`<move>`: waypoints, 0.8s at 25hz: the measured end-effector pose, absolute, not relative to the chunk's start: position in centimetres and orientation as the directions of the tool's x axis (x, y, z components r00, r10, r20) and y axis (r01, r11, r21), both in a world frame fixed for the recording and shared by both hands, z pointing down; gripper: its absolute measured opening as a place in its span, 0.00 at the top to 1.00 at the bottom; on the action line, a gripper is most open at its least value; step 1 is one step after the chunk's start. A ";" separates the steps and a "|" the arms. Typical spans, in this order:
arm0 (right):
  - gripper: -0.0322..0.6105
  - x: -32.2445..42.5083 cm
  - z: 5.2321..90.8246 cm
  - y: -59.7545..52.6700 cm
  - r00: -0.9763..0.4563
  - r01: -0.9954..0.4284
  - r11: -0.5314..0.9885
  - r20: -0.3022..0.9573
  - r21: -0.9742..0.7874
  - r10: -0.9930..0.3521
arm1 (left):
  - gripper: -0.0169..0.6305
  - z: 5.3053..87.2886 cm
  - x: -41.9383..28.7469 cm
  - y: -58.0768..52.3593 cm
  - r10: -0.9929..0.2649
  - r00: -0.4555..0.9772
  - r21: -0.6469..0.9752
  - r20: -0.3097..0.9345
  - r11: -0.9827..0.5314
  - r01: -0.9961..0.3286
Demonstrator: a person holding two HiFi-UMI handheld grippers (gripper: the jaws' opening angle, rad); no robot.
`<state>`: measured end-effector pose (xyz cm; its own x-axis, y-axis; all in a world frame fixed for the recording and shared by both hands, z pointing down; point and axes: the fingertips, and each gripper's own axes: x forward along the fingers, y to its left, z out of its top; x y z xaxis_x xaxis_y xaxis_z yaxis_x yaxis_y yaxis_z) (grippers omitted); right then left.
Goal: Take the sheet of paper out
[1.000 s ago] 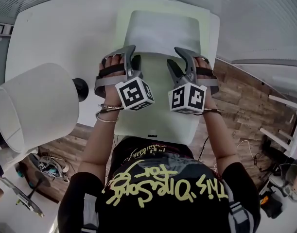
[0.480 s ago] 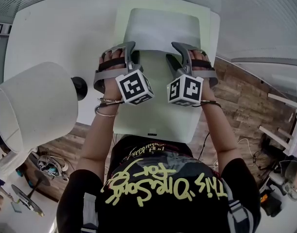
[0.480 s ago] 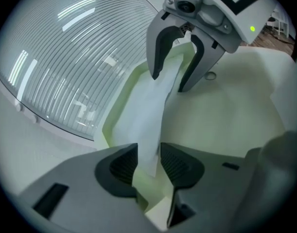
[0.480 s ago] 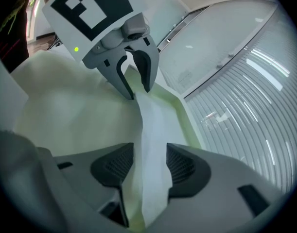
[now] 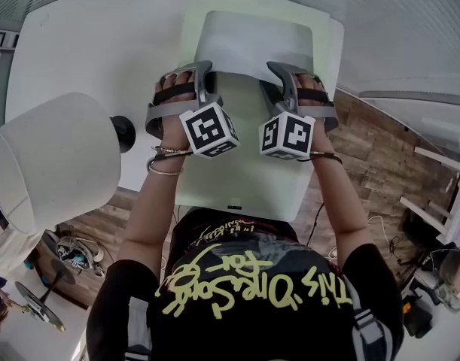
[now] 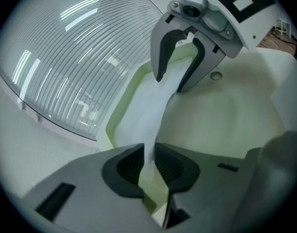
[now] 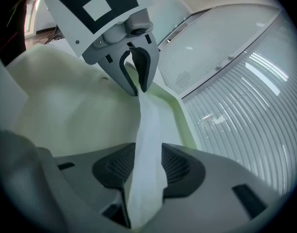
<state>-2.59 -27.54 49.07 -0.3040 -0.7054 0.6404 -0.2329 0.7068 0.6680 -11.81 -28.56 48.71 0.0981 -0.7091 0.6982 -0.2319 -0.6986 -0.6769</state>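
Observation:
A white sheet of paper lies in the pale green tray at the far end of a white machine. Both grippers reach its near edge, side by side. My left gripper has its jaws closing, and its pads pinch the sheet, which runs edge-on between them. My right gripper is wide, its jaws closing slightly. The sheet passes between its pads with gaps on both sides. Across the sheet each gripper view shows the other gripper: the right gripper, the left gripper.
The machine sits on a white table. A white lamp shade on a black base stands close to my left arm. Wooden floor shows to the right, with ribbed glass walls beyond the table.
Both grippers have edged forward onto the sheet's near edge. The left jaws have narrowed from wide open down onto the sheet; the right ones look about as wide as before.

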 end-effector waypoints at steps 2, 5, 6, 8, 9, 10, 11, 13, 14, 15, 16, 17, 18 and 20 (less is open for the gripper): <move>0.75 -2.6 48.8 -27.7 -0.311 -0.233 0.698 0.628 0.677 -0.713 | 0.88 48.8 -11.8 -28.6 -0.709 0.096 -0.679 0.698 -0.699 -0.225; 0.80 -2.5 48.7 -27.8 -0.311 -0.228 0.696 0.627 0.681 -0.714 | 0.87 49.1 -11.7 -28.4 -0.699 0.092 -0.677 0.709 -0.711 -0.192; 0.83 -2.5 48.7 -27.8 -0.310 -0.226 0.694 0.625 0.684 -0.717 | 0.87 49.2 -11.6 -28.3 -0.695 0.094 -0.674 0.712 -0.716 -0.182; 0.89 -2.5 48.4 -27.8 -0.314 -0.227 0.686 0.615 0.691 -0.723 | 0.87 49.2 -11.4 -28.3 -0.692 0.099 -0.671 0.715 -0.720 -0.177; 0.91 -2.5 48.3 -27.8 -0.319 -0.230 0.684 0.610 0.692 -0.725 | 0.87 49.3 -11.3 -28.3 -0.690 0.099 -0.670 0.717 -0.721 -0.178; 0.92 -2.6 48.2 -27.8 -0.325 -0.235 0.683 0.607 0.691 -0.726 | 0.87 49.3 -11.3 -28.4 -0.688 0.099 -0.668 0.719 -0.723 -0.177; 0.92 -2.6 48.2 -27.8 -0.329 -0.244 0.683 0.604 0.688 -0.726 | 0.87 49.3 -11.3 -28.3 -0.685 0.099 -0.665 0.721 -0.726 -0.176; 0.93 -2.6 48.0 -27.9 -0.335 -0.274 0.685 0.601 0.675 -0.726 | 0.87 49.3 -11.2 -28.2 -0.682 0.106 -0.661 0.724 -0.729 -0.176; 0.94 -2.6 47.9 -28.0 -0.337 -0.291 0.686 0.600 0.666 -0.726 | 0.86 49.2 -11.1 -28.1 -0.681 0.110 -0.660 0.724 -0.730 -0.179; 0.94 -2.5 47.8 -28.1 -0.339 -0.302 0.687 0.599 0.660 -0.725 | 0.86 49.2 -11.0 -28.1 -0.682 0.113 -0.660 0.722 -0.729 -0.182; 0.94 -2.5 47.7 -28.1 -0.341 -0.303 0.689 0.600 0.658 -0.724 | 0.86 49.2 -11.0 -28.1 -0.685 0.114 -0.662 0.720 -0.726 -0.186; 0.94 -2.6 47.7 -28.0 -0.343 -0.296 0.691 0.602 0.659 -0.721 | 0.86 49.2 -11.0 -28.2 -0.689 0.111 -0.666 0.716 -0.722 -0.188; 0.94 -2.6 47.8 -27.9 -0.346 -0.284 0.695 0.606 0.660 -0.717 | 0.86 49.2 -11.1 -28.3 -0.695 0.105 -0.672 0.711 -0.716 -0.188; 0.94 -2.7 48.1 -27.5 -0.350 -0.269 0.703 0.613 0.658 -0.708 | 0.86 49.3 -11.4 -28.4 -0.703 0.092 -0.682 0.705 -0.708 -0.186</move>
<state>-2.73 -27.52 48.12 -0.3501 -0.7081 0.6133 -0.2690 0.7031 0.6582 -11.37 -28.42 49.30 0.0924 -0.7034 0.7048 -0.1858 -0.7076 -0.6818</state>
